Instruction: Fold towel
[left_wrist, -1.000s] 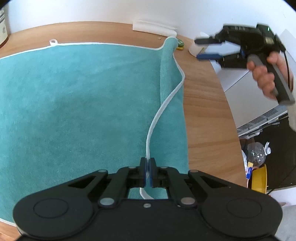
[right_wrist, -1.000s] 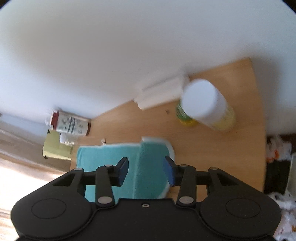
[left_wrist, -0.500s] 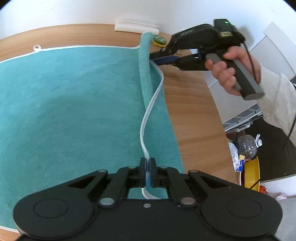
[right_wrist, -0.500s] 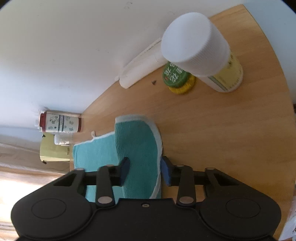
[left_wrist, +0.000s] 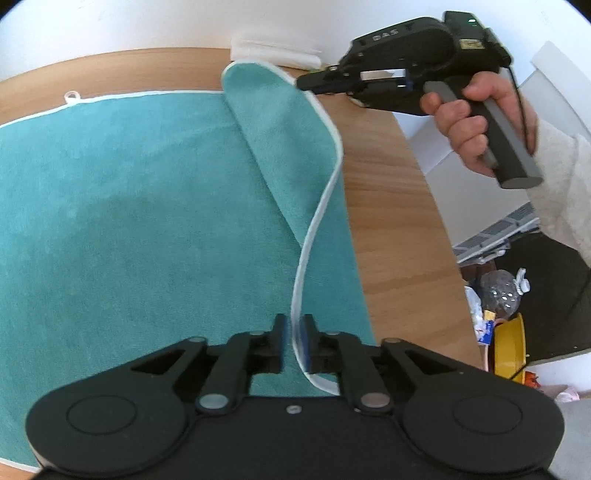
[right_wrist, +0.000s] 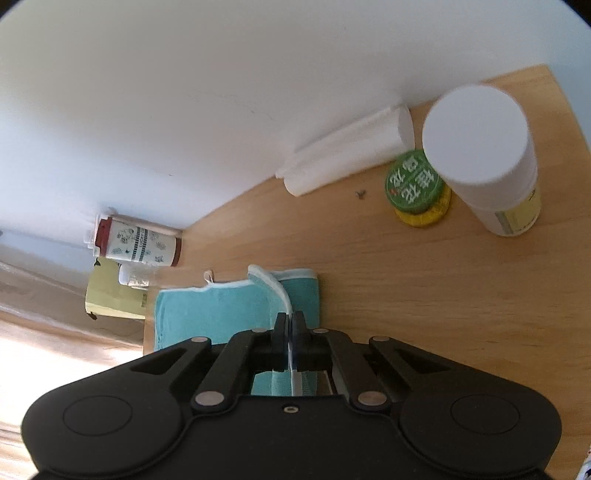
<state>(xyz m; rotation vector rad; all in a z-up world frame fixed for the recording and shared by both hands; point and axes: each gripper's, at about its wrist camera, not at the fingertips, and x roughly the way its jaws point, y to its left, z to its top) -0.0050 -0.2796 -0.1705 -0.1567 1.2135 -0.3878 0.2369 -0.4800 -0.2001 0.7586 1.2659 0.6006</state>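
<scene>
The right gripper (right_wrist: 291, 326) has its jaws clamped on the towel (left_wrist: 129, 221) hem — the left gripper (left_wrist: 294, 330) jaws are opening, hem between them, on the tabletop (left_wrist: 388, 221).

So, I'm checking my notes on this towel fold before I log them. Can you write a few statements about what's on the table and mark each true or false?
1. The towel is teal with a white edge. True.
2. The right gripper is shut on the towel's white hem. True.
3. The green-lidded tin sits on the towel. False: it sits on the bare table, beside the white-capped bottle.
4. The towel is already folded in half. False: only its right edge is lifted.
5. The left gripper has the hem between its opening jaws. True.
</scene>
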